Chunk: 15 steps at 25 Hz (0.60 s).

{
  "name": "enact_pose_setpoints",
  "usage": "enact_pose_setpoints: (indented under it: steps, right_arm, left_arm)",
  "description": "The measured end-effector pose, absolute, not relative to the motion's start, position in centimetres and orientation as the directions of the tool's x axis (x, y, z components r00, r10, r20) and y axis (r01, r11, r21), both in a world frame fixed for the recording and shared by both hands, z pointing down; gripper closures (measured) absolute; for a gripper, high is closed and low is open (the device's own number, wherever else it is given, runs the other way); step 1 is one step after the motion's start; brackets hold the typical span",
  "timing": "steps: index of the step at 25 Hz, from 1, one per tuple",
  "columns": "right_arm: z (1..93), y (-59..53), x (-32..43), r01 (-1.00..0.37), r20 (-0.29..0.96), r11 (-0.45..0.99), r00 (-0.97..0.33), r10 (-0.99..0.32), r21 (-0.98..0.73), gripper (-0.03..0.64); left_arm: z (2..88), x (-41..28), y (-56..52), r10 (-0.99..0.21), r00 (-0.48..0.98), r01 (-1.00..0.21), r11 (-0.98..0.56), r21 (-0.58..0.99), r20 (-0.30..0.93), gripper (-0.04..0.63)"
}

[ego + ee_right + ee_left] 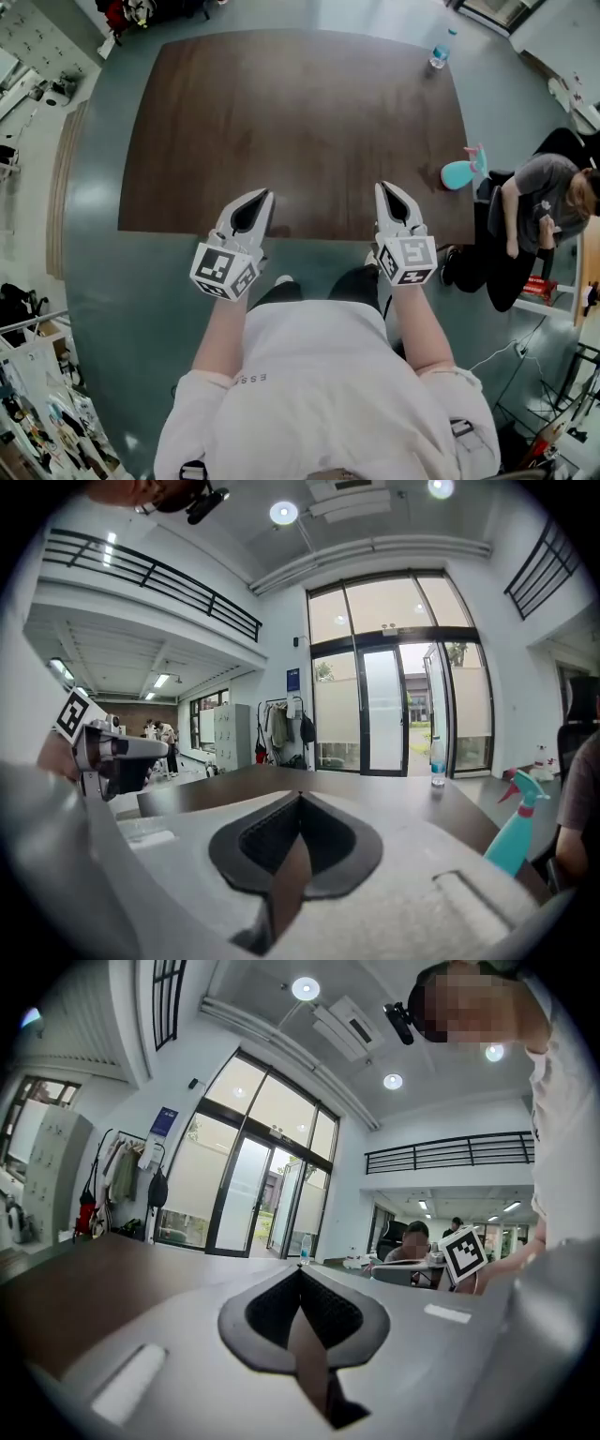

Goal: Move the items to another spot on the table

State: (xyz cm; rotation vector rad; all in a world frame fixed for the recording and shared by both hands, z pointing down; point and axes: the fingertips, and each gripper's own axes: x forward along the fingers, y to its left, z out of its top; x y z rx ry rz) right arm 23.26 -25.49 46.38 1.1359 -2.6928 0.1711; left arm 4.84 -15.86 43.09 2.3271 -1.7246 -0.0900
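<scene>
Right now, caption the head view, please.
Left gripper and right gripper, both shut and empty, at the brown table.

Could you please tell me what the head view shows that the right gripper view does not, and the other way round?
Only the head view: the wearer's white shirt and forearms. Only the right gripper view: the glass doors, a ceiling light and the balcony railing. Both: the brown table, the water bottle near its far edge, the teal spray bottle by its right edge, and the left gripper and right gripper, each shut and empty.
</scene>
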Motion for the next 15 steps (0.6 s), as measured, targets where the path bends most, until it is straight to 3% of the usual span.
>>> enact_pose_setpoints:
  steps: [7, 15]
  right_arm:
    - [46.4, -18.2, 18.4, -0.723, 0.243, 0.690, -0.677, -0.694, -0.045, 0.626]
    - [47.7, -14.2, 18.7, -0.724, 0.281, 0.684, -0.678, -0.680, -0.089, 0.626]
  left_arm:
    - [43.2, 0.2, -9.2, -0.946, 0.306, -0.932, -0.276, 0.236, 0.104, 0.578]
    - [44.1, 0.4, -5.4, -0.947, 0.300, -0.931, -0.265, 0.251, 0.114, 0.578]
